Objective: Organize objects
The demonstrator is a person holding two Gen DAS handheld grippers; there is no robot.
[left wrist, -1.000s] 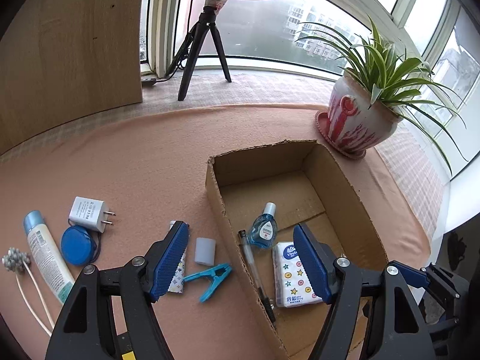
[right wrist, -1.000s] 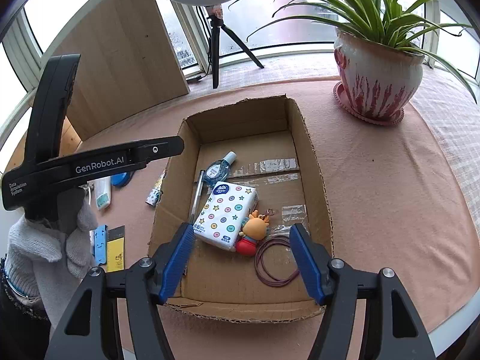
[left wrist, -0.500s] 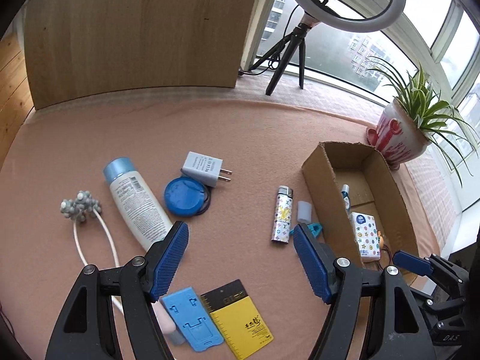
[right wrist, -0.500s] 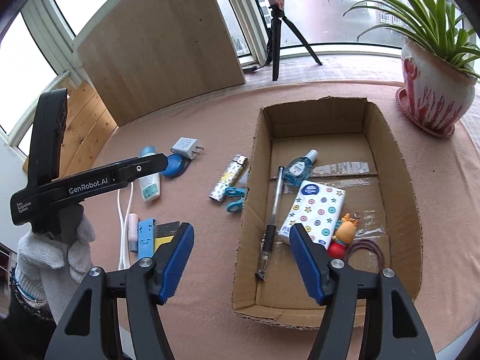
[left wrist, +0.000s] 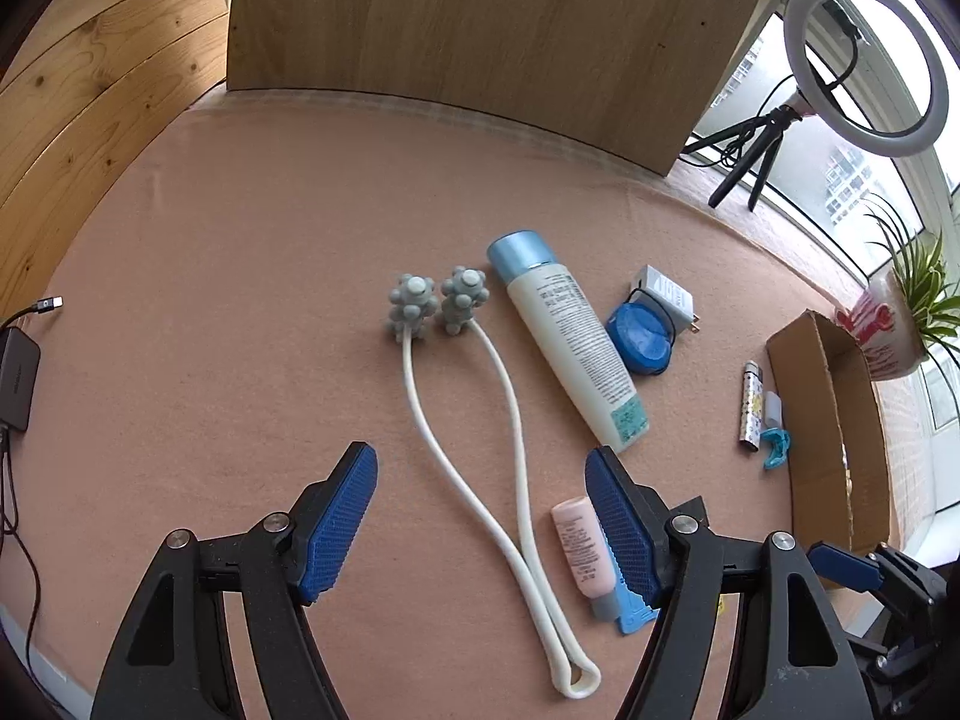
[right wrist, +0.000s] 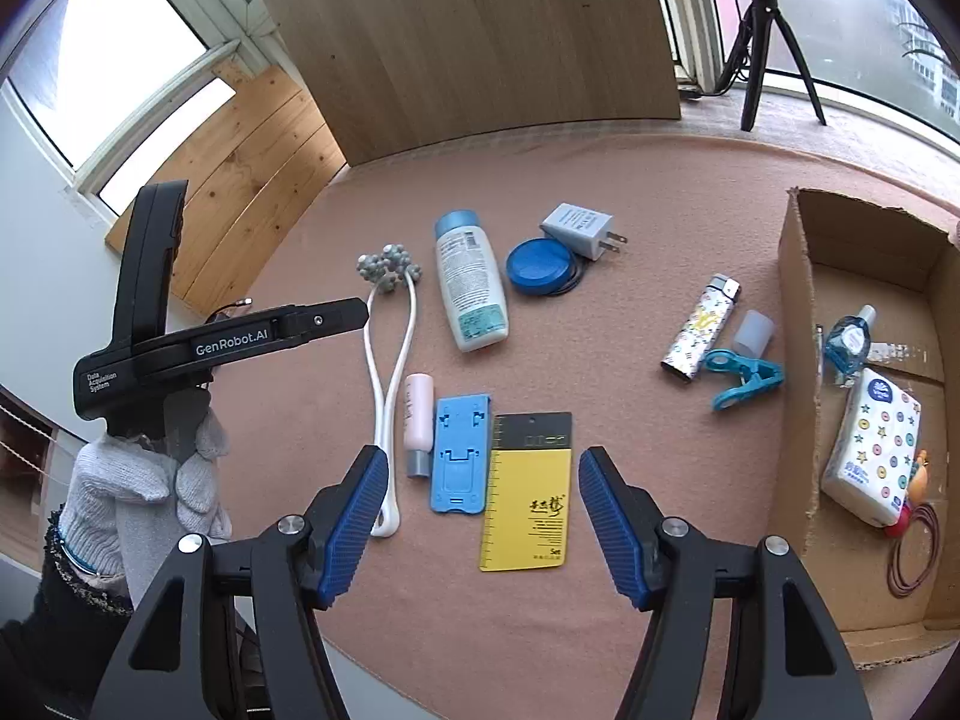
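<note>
My left gripper (left wrist: 480,516) hangs open over the white massager (left wrist: 462,420) with grey knobbed heads; nothing sits between its pads. Beside it lie a white bottle with a blue cap (left wrist: 570,342) and a small pink tube (left wrist: 582,546). My right gripper (right wrist: 483,516) is open above the yellow card (right wrist: 528,492) and the blue phone stand (right wrist: 459,456), holding nothing. The cardboard box (right wrist: 798,300) at the right holds a tissue pack (right wrist: 873,450), a small blue bottle (right wrist: 846,339) and a toy. A lighter (right wrist: 702,327), blue clip (right wrist: 744,381), charger (right wrist: 579,231) and blue round case (right wrist: 537,267) lie loose on the table.
A wooden board (left wrist: 480,18) stands along the table's far edge. A ring light on a tripod (left wrist: 864,54) and a potted plant (left wrist: 894,324) sit by the window. A black device with a cable (left wrist: 18,378) lies at the left edge. A gloved hand (right wrist: 144,480) holds the left gripper.
Both grippers swung left, away from the box, and now hang over the loose items. The left one went from the box to the massager. Neither jaw opening changed.
</note>
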